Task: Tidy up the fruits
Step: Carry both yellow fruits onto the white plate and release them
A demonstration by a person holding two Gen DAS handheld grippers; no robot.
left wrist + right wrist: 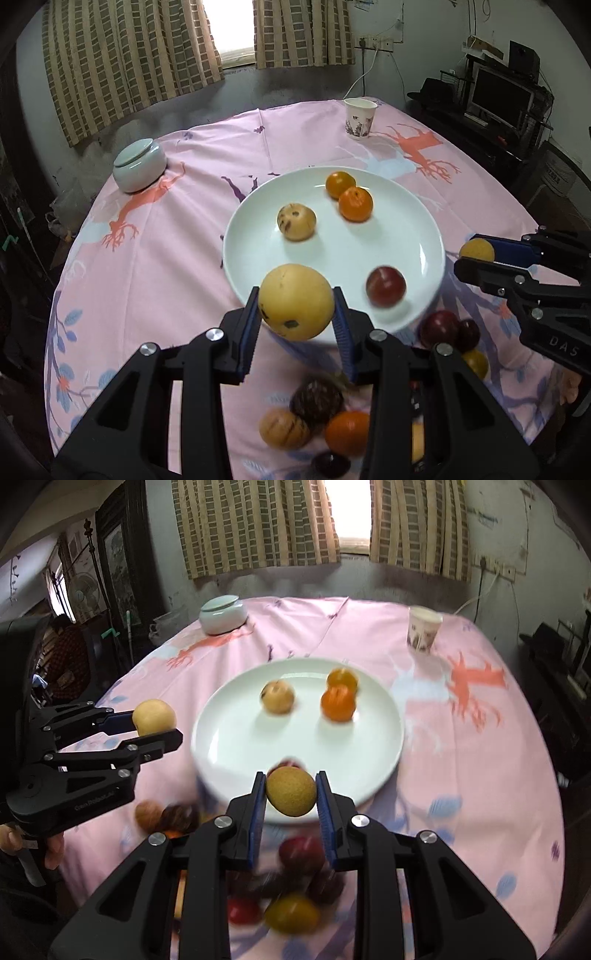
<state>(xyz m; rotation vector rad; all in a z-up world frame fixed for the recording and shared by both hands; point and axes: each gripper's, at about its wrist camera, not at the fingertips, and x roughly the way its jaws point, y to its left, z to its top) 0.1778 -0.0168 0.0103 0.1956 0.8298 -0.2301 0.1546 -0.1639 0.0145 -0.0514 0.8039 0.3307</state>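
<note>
The round table [155,229] carries a pink patterned cloth. At its centre sits a white plate [255,218], holding two oranges [355,204] touching each other at the far side, a speckled tan fruit [296,222] near the middle, and a red fruit [385,286] by the near rim. Loose fruits lie in a blurred heap [317,417] on the cloth just in front of the plate, with more dark red ones [441,328] beside its near right edge.

The left gripper [297,310] is clamped on a large yellow pear [295,301], held above the plate's near rim. The right gripper [291,794] is clenched on a smaller brownish-yellow fruit [291,792], likewise over the plate's near edge.

A pale green lidded jar [139,164] stands at the far left of the table; a printed paper cup [360,119] stands upright at the far right, well apart from the plate.
</note>
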